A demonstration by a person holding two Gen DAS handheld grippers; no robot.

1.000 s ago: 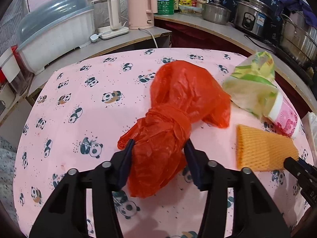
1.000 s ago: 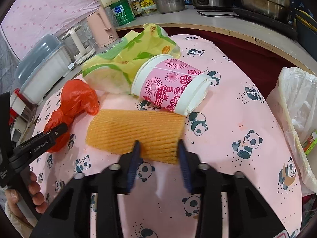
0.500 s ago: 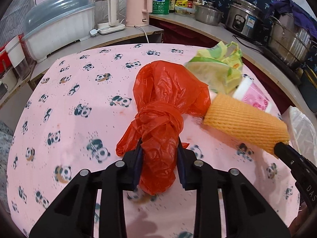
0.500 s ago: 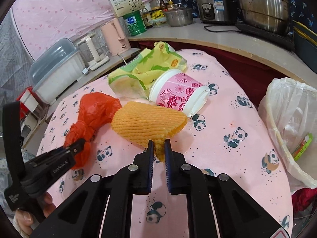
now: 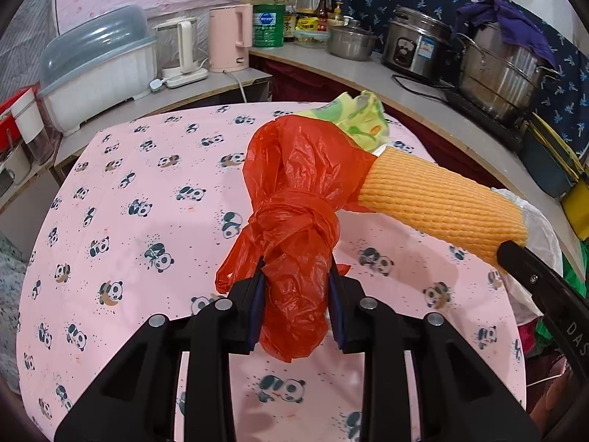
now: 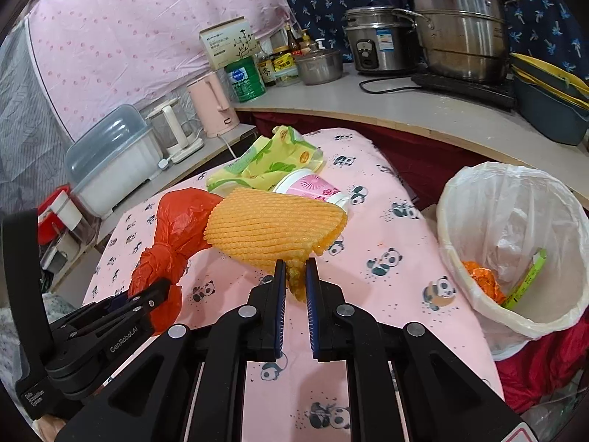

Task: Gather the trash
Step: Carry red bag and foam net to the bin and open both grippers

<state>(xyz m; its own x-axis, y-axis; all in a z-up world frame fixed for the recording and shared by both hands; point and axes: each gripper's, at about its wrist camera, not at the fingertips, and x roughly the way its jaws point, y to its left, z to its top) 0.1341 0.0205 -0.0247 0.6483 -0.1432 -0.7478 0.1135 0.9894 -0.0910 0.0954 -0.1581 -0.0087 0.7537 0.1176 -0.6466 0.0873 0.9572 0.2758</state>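
A: Left jaws?
B: My left gripper [image 5: 296, 291] is clamped on the knotted red plastic bag [image 5: 298, 199], above the panda-print pink table [image 5: 121, 199].
A: Right jaws?
B: My right gripper [image 6: 293, 276] pinches the ribbed orange foam sleeve [image 6: 272, 230], near the white-lined round bin [image 6: 515, 243].

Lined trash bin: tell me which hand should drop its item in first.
Right, probably. The right tool grips the orange foam net beside the trash bin; the left tool, holding the red bag, sits farther away.
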